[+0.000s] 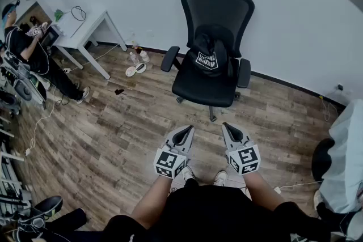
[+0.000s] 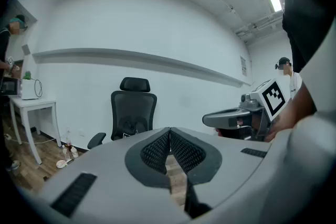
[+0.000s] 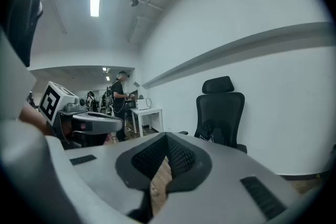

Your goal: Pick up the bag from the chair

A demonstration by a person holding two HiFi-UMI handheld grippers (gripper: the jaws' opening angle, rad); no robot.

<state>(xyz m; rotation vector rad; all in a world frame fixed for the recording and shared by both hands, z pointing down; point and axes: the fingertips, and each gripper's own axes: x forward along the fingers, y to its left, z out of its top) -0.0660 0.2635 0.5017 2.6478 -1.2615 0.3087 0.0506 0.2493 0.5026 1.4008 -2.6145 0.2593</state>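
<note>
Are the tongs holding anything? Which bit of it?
Nothing is held. The left tongs and the right tongs are both shut and empty, and the black bag sits on the chair, away from them.

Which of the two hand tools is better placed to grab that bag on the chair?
Right, but only slightly. The bag lies on the chair straight ahead, a touch nearer the right gripper than the left gripper. Both are shut, empty and well short of it.
</note>
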